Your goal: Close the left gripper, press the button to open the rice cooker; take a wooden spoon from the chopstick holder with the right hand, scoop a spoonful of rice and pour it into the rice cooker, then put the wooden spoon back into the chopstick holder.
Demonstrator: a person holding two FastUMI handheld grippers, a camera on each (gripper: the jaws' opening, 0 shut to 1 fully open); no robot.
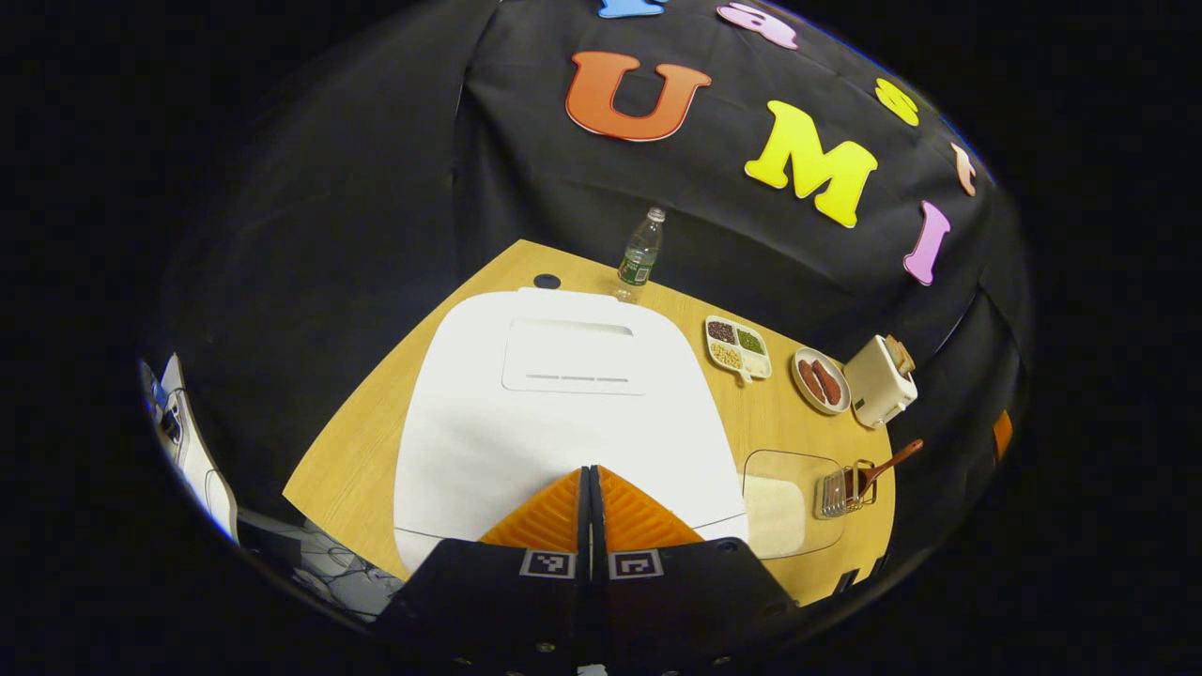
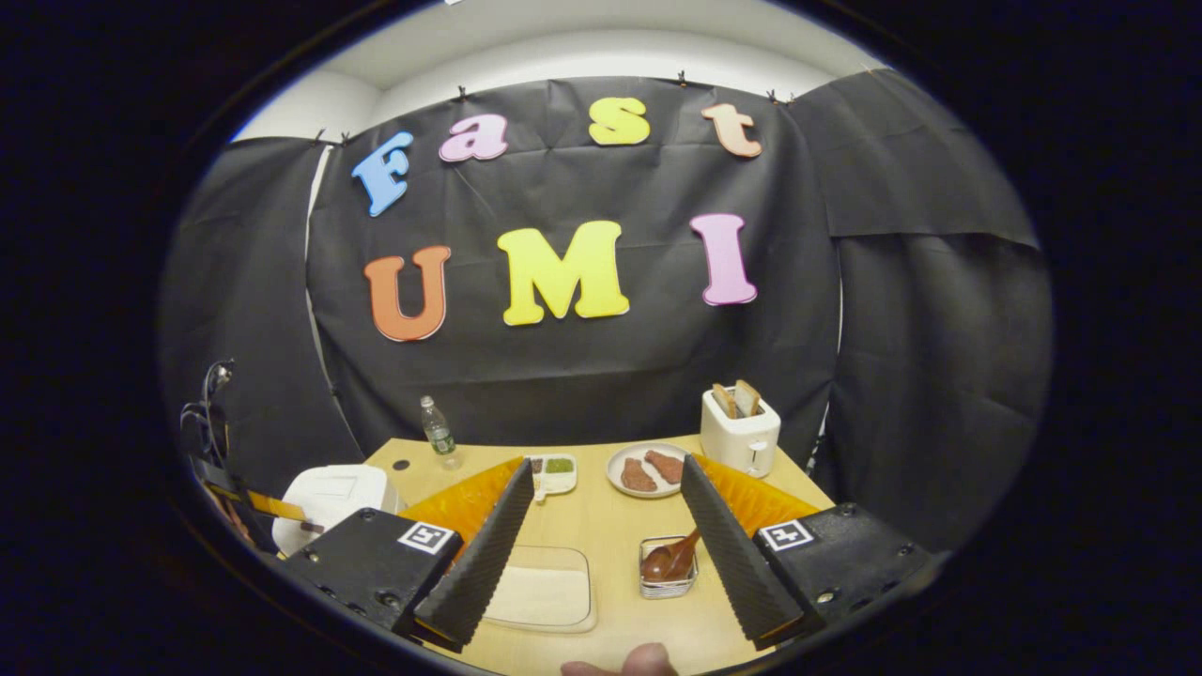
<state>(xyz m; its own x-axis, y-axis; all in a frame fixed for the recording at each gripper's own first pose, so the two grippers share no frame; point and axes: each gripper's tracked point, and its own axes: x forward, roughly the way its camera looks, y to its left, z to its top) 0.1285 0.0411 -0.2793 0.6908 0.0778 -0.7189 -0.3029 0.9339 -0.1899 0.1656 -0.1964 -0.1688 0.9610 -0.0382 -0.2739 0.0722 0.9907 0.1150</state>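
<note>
Over the closed lid of the white, rounded rice cooker (image 1: 563,413), the left gripper (image 1: 590,498) is held with its fingers pressed together on nothing. The button cannot be made out; the joined tips should be brought down squarely on it at the lid's front edge. The right gripper (image 2: 601,526) is spread wide and empty. The brown wooden spoon (image 2: 669,560) stands in the small wire chopstick holder (image 2: 667,587), beside the clear rectangular tray of white rice (image 2: 540,596).

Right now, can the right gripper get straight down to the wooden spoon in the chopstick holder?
Probably yes. The right gripper is open, and the wooden spoon stands in the chopstick holder between its fingers, just ahead. Nothing lies across that path; the rice tray sits apart, beside the holder.
</note>
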